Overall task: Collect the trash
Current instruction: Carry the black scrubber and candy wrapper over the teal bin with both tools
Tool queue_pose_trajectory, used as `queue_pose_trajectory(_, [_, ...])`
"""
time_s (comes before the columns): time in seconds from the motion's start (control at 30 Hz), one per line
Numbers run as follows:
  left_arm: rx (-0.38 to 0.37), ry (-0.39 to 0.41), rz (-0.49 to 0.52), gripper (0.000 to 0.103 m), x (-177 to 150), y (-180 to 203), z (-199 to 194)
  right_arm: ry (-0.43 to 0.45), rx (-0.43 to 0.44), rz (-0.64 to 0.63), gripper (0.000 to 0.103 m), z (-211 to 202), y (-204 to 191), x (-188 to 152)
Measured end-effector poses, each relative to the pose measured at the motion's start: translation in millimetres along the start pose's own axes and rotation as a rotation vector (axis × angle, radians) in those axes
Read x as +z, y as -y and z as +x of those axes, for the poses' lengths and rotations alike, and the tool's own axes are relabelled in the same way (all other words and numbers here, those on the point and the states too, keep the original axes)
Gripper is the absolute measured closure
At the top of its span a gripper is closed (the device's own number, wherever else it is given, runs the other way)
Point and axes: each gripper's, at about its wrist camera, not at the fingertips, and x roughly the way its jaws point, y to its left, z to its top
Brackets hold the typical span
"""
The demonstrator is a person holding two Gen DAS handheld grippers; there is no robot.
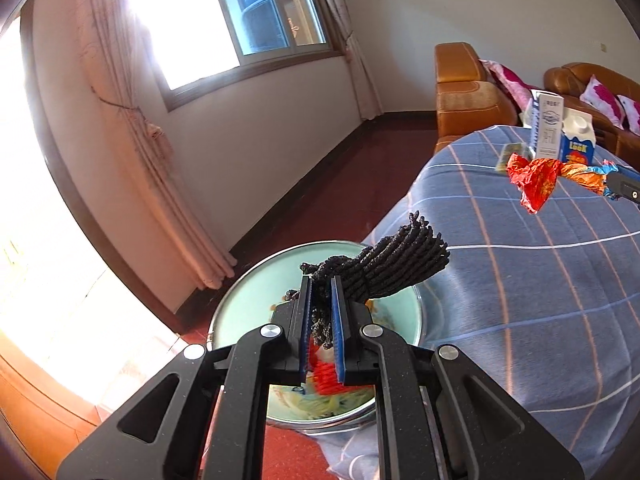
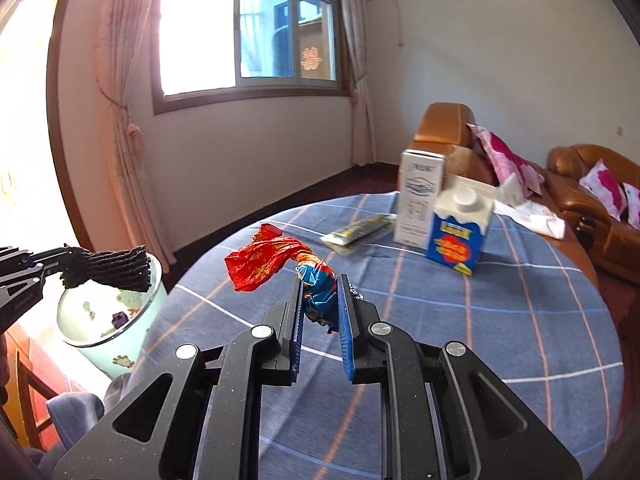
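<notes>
My left gripper (image 1: 321, 280) is shut on a black knitted bundle (image 1: 394, 264) and holds it over the open pale green trash bin (image 1: 248, 300), which has colourful trash inside. In the right wrist view the bundle (image 2: 112, 268) hangs above the bin (image 2: 120, 336) at the table's left edge. My right gripper (image 2: 320, 280) is shut on a crumpled red, blue and orange wrapper (image 2: 276, 262) and holds it above the checked tablecloth (image 2: 480, 320). The wrapper also shows in the left wrist view (image 1: 536, 178).
A white carton (image 2: 418, 196), a blue juice carton (image 2: 460, 228) and a flat green-yellow packet (image 2: 358, 230) stand on the far side of the table. Brown sofas with pink cushions (image 2: 592, 200) stand behind. A curtained window wall (image 2: 248, 40) is at the back.
</notes>
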Motion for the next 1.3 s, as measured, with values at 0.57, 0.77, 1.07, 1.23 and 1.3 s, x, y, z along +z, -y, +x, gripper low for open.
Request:
queue_pose_trajectory(0.57, [0.105, -0.03, -0.049, 0.094, -17, -50, 7, 0.001, 0.156, -0.097, 0.087, 36, -74, 16])
queue_pose_trajectory(0.77, [0.126, -0.047, -0.062, 0.094, -22, -61, 12, -0.005, 0.175, -0.125, 0.087, 43, -91, 18])
queue_pose_trajectory(1.07, [0.153, -0.057, -0.084, 0.094, -27, -74, 14, -0.017, 0.204, -0.161, 0.086, 53, -112, 19])
queue_pose_trajectory(1.23, [0.173, -0.053, -0.08, 0.094, -27, -75, 13, -0.017, 0.219, -0.173, 0.086, 56, -121, 20])
queue_pose_trajectory(1.3, [0.186, -0.054, -0.078, 0.094, -27, -76, 12, -0.017, 0.226, -0.18, 0.086, 57, -125, 21])
